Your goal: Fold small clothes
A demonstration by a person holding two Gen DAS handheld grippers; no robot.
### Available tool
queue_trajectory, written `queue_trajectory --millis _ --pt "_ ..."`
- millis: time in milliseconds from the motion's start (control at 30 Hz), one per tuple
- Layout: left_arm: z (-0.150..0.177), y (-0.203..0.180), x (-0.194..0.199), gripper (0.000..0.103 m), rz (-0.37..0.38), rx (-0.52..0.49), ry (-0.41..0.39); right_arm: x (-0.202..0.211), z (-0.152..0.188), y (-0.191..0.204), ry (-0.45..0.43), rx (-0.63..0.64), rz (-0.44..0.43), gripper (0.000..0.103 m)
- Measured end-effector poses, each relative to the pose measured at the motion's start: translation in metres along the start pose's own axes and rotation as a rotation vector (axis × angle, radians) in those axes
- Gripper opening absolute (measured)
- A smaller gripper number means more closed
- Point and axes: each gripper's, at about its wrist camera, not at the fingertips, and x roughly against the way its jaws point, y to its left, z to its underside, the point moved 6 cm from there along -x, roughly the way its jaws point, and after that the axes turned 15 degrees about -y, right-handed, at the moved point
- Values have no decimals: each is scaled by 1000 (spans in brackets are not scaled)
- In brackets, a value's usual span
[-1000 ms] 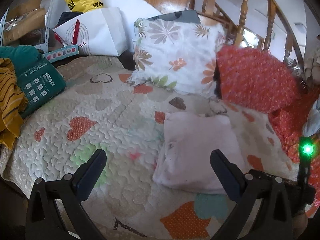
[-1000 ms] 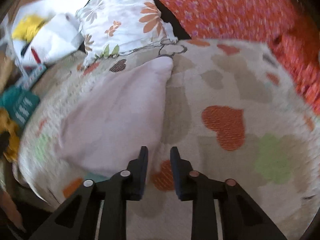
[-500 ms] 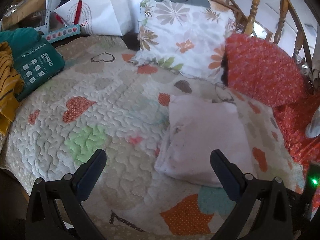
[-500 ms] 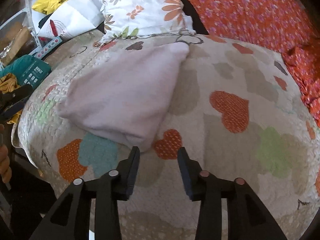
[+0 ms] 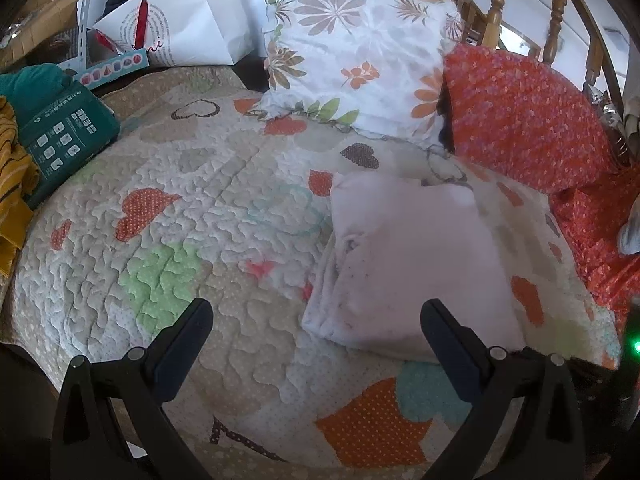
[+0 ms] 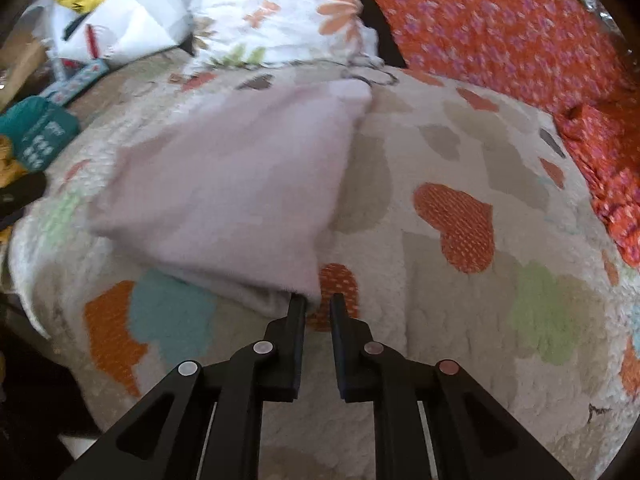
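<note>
A folded pale pink garment (image 5: 412, 264) lies on the heart-patterned quilt (image 5: 168, 240), right of centre in the left wrist view. My left gripper (image 5: 316, 328) is wide open and empty, hovering over the quilt with its right finger at the garment's near edge. In the right wrist view the garment (image 6: 240, 184) lies left of centre. My right gripper (image 6: 317, 304) is nearly closed, with a narrow gap between the fingers, at the garment's near right corner. Whether it grips cloth I cannot tell.
A floral pillow (image 5: 352, 60) and an orange-red cushion (image 5: 520, 112) stand at the back. A teal box (image 5: 60, 136) and yellow striped cloth (image 5: 12, 184) lie at the left. A white paper bag (image 5: 180, 28) and wooden railing (image 5: 500, 0) are behind.
My right gripper has narrowed its fingers and moved in to the garment's near corner. The left gripper has drifted slightly closer over the quilt, still wide open.
</note>
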Motion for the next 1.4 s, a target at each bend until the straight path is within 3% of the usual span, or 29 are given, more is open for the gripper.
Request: queue_trajectory --millis 67,200,267,367,400,467,600,700,833,1000,1167,1400 --pt "1 0 0 103 -11 -12 -2 9 -7 0 -16 -12 -32 16" --pt "2 3 -2 103 -21 -10 3 31 -35 -16 -140 -78 1 22" --pt "3 3 -4 103 -22 -5 13 29 -45 -18 -161 -124 -19 22" --pt "6 1 -7 103 -24 -11 22 7 -39 -8 -97 -159 -87 22" --pt "7 0 -8 103 -23 -15 24 -7 -29 -4 -34 -147 -100 24" --pt "8 -1 -7 103 -28 -28 23 -30 -6 -2 94 -105 -61 37" --pt "9 -1 -7 103 -39 -42 14 -11 -9 -11 40 -159 -66 43" --pt "15 -6 -7 103 -39 -56 29 0 -12 -20 -7 -149 0 52" --pt "35 -15 -6 103 -41 -94 78 0 -10 -32 5 -189 40 55" --pt "83 -33 -4 103 6 -145 206 3 1 -40 24 -184 95 61" --pt "120 -42 -12 103 6 -190 338 7 25 -37 57 -225 114 61" --pt "123 -40 -12 103 2 -167 331 25 45 -35 29 -215 175 66"
